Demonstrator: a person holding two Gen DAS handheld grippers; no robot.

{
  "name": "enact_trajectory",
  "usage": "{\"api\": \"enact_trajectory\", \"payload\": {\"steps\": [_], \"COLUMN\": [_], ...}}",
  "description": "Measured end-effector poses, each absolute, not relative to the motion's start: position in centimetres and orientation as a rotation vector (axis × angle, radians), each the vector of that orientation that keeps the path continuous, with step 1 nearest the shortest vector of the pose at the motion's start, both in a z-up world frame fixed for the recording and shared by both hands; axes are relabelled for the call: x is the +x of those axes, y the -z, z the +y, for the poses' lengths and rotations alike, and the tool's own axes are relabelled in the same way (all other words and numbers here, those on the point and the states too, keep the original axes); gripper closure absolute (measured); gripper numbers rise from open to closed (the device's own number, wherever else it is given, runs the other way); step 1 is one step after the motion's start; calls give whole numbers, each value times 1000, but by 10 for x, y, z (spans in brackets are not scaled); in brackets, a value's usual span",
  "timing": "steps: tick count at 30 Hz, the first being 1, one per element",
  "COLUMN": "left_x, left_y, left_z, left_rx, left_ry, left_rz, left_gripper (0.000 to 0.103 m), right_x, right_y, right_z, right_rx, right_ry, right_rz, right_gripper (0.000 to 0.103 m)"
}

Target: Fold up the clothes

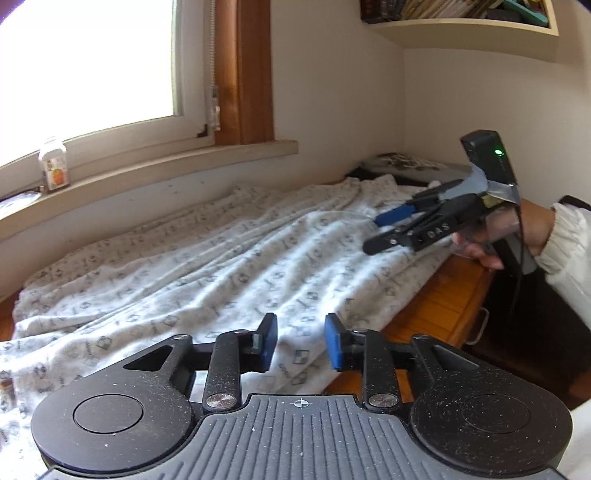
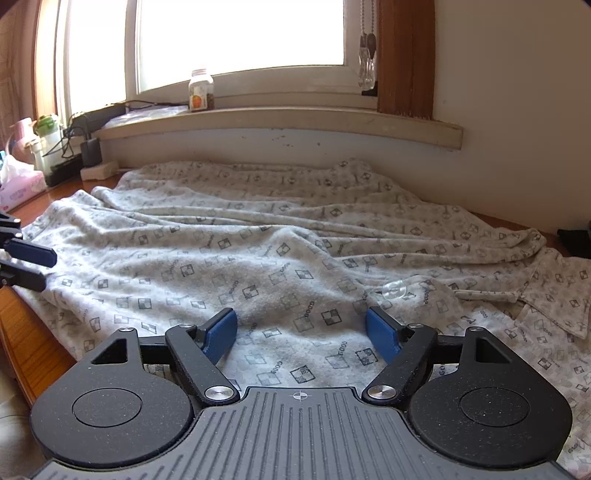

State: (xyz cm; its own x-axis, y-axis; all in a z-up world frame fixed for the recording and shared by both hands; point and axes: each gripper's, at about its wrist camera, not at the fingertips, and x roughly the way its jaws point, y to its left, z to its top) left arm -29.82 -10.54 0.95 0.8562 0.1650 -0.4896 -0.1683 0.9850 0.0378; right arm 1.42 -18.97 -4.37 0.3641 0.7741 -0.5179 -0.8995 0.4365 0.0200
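Note:
A white fleece garment (image 1: 192, 258) printed with small grey squares lies spread and wrinkled over the wooden table (image 1: 439, 299). In the right wrist view the same garment (image 2: 280, 251) shows its collar (image 2: 554, 306) at the right and a clear button (image 2: 395, 290). My left gripper (image 1: 301, 341) hovers over the garment's near edge, its blue pads a little apart with nothing between them. My right gripper (image 2: 301, 332) stands wide open just above the cloth and holds nothing. It also shows in the left wrist view as the right gripper (image 1: 376, 232), held by a hand (image 1: 480, 254) in a white sleeve.
A window sill (image 2: 280, 122) with a small jar (image 2: 201, 90) runs behind the table. Bottles, a tissue pack (image 2: 22, 188) and cables crowd the far left. A bookshelf (image 1: 461, 22) hangs on the wall. The table's right edge (image 1: 469, 314) drops off, with a drawer handle (image 1: 480, 328) below.

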Motion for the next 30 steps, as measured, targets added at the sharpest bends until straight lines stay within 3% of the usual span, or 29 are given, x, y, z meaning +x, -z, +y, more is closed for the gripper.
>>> {"api": "enact_trajectory", "payload": {"steps": [3, 9, 11, 13, 21, 25, 30], "left_x": [-290, -260, -258, -262, -290, -289, -287], "left_y": [-6, 4, 5, 4, -12, -8, -5], "left_z": [-111, -114, -114, -111, -94, -105, -132], "left_rx": [5, 40, 30, 7, -84, -14, 112], "left_ry": [-137, -109, -94, -74, -70, -128, -107], "left_rz": [521, 554, 542, 517, 462, 476, 485], "left_gripper": [57, 58, 67, 99, 99, 97, 100], "right_x": [14, 16, 17, 18, 17, 16, 16], "right_y": [44, 43, 42, 42, 42, 42, 41], "right_z": [-190, -192, -194, -195, -197, -197, -196], "right_rx": [-286, -264, -247, -244, -228, -233, -242], "right_ry": [-1094, -1095, -1095, -1096, -1089, -1082, -1079], "right_rz": [493, 498, 501, 501, 483, 485, 487], "right_gripper": [27, 27, 27, 27, 26, 26, 25]}}
